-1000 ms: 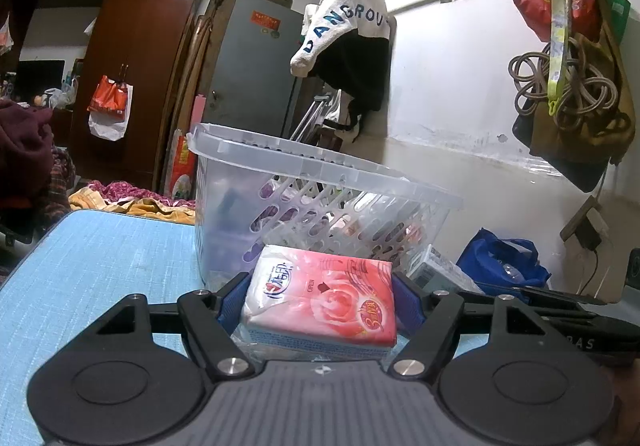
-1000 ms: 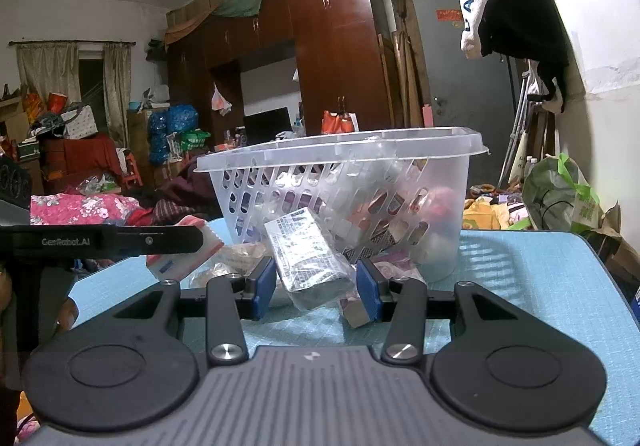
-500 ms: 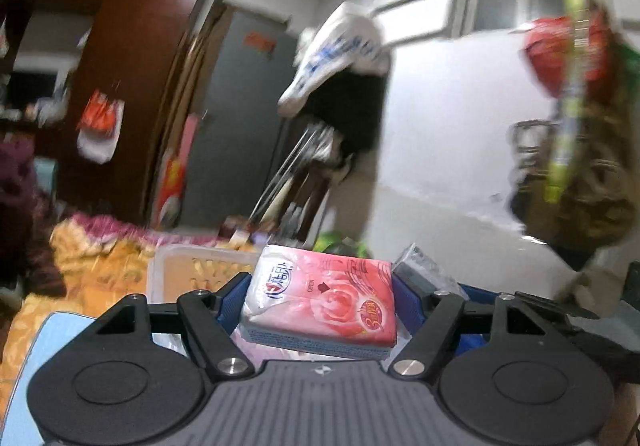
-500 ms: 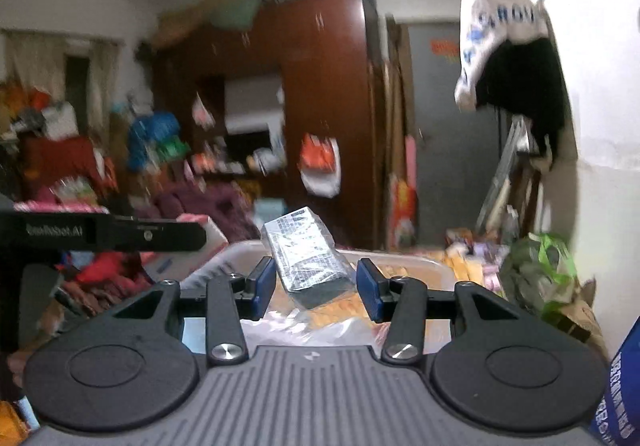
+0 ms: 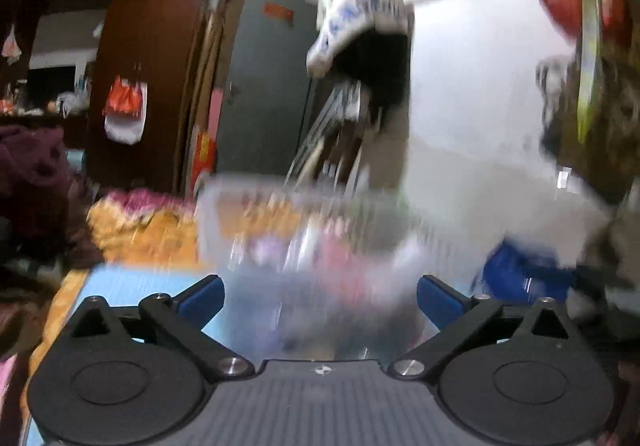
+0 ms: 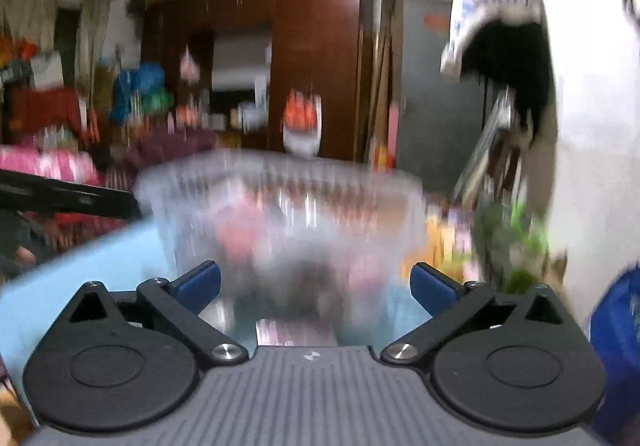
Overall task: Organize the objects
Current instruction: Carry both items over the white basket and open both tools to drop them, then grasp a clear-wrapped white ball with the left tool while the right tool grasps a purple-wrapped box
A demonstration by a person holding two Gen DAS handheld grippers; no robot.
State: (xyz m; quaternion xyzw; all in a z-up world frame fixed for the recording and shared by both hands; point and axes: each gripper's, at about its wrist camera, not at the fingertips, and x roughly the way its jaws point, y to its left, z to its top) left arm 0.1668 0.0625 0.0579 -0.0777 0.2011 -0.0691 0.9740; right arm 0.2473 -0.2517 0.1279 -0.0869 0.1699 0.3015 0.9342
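both tongs, left gripper (image 5: 318,296) and right gripper (image 6: 315,286), just sprang wide and empty above the basket (image 6: 280,202), so their packets likely dropped in.

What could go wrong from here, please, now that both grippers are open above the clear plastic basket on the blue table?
1. Both views are badly blurred, so whether anything landed inside the basket cannot be told; a piece could lie outside it.
2. The left gripper and right gripper, whose jaws have just been opening with nothing visibly held, hang close over the rim and could knock it.
3. The basket already looks full, so added items may spill.
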